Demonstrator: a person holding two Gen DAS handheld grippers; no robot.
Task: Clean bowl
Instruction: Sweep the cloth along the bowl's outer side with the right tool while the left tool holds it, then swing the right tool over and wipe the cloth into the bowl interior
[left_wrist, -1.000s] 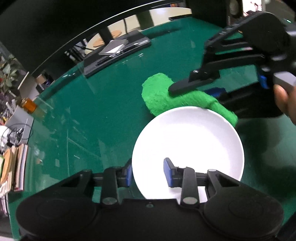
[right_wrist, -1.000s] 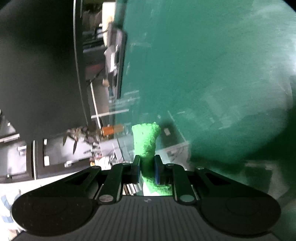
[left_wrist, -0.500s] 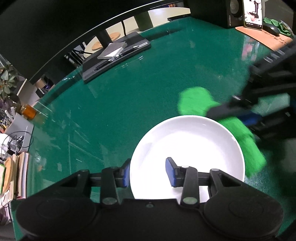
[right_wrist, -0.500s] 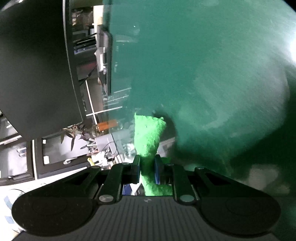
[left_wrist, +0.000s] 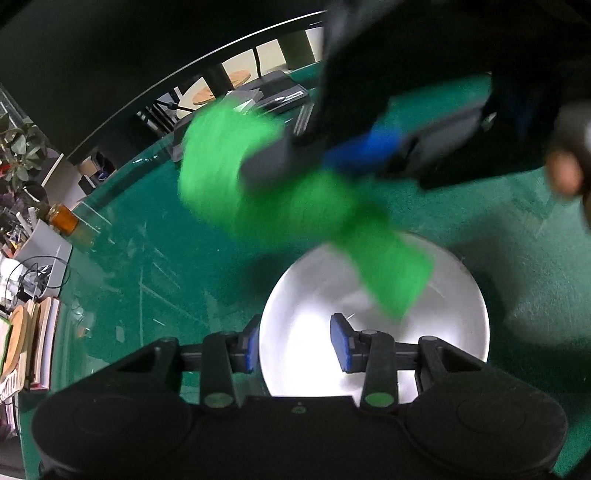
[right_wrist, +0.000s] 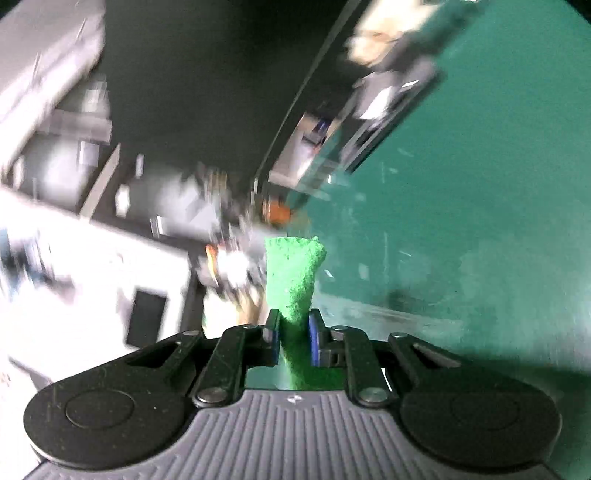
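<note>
Green microfibre cloth is pinched tight between the pads of the right gripper, sticking straight out past the fingertips toward 12 o'clock in that wrist view, long axis in line with the fingers. From the left wrist camera the same cloth is a blurry streak hanging over the far rim of the bowl, running from about 10 o'clock down to 4, with its loose tail drooping over the bowl's inside. The white bowl sits on the green table, close in at the bottom centre. The left gripper straddles the bowl's near rim, one pad outside, one inside, clamped on it. A fingertip shows at 3 o'clock.
</note>
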